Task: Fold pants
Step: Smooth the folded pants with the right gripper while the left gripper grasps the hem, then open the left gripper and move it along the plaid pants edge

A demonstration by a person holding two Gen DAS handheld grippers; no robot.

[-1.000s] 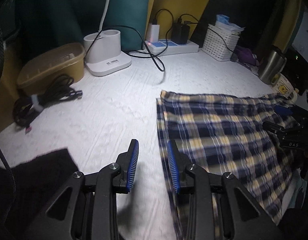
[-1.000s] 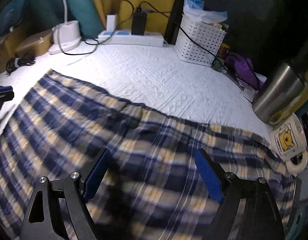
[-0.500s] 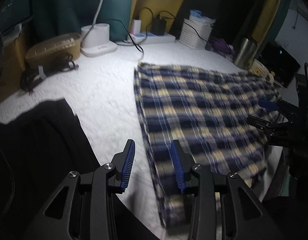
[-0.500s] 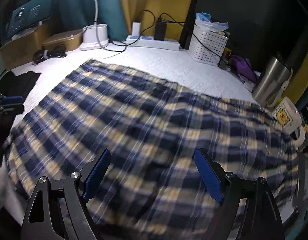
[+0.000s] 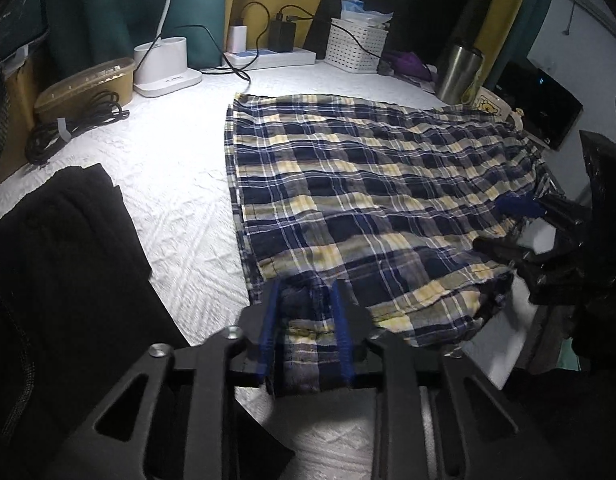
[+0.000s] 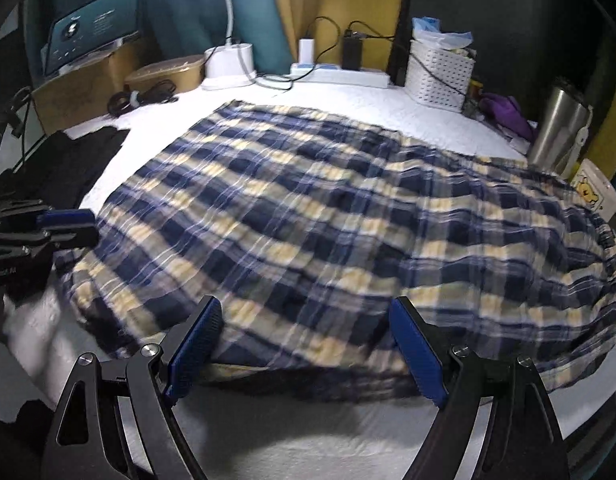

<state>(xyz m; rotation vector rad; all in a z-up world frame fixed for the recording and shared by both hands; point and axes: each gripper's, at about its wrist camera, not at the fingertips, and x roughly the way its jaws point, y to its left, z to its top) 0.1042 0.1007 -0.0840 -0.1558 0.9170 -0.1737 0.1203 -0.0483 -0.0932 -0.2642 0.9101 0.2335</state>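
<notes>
Blue, yellow and white plaid pants (image 5: 368,184) lie spread flat on a white textured table cover (image 5: 176,184); they also fill the right wrist view (image 6: 328,220). My left gripper (image 5: 304,292) is open with the near left corner of the pants lying between its blue pads. My right gripper (image 6: 304,320) is wide open at the near edge of the pants, holding nothing. It shows in the left wrist view (image 5: 520,216) at the right edge of the cloth. The left gripper shows in the right wrist view (image 6: 64,220) at the left corner.
A black garment (image 5: 56,240) lies left of the pants. At the back stand a tan container (image 5: 88,80), a coiled black cable (image 5: 76,120), a white lamp base (image 5: 164,68), a power strip (image 5: 268,56), a white basket (image 5: 356,44) and a steel tumbler (image 5: 456,68).
Both grippers have pulled back toward the near edge of the table. The left gripper now has the pants' near corner between its pads. The right gripper stays wide open.
</notes>
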